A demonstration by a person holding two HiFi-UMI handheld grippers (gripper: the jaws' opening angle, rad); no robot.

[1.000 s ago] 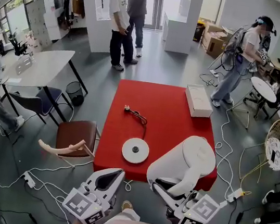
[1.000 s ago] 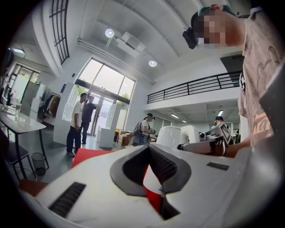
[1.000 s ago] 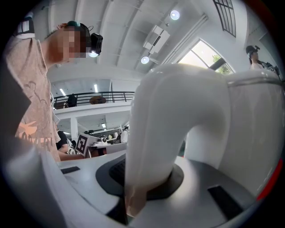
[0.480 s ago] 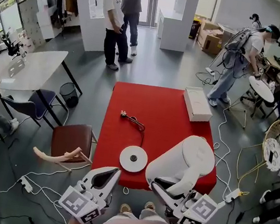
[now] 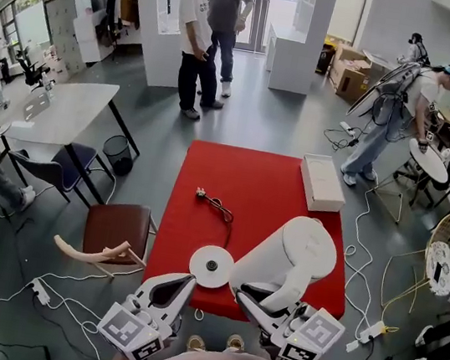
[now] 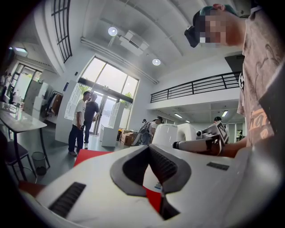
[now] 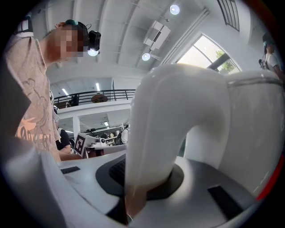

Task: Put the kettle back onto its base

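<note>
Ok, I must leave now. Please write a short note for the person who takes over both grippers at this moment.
Right gripper: shut on the handle of the kettle, which hangs tilted over the near edge of the red table.
Left gripper: open, empty.
Base: bare on the table, just left of the kettle.
Done: kettle in grip.
Left: set it upright on the base, then release.

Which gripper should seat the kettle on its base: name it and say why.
Right: the right gripper holds the kettle by its handle, beside the base; the left gripper is open, empty.
</note>
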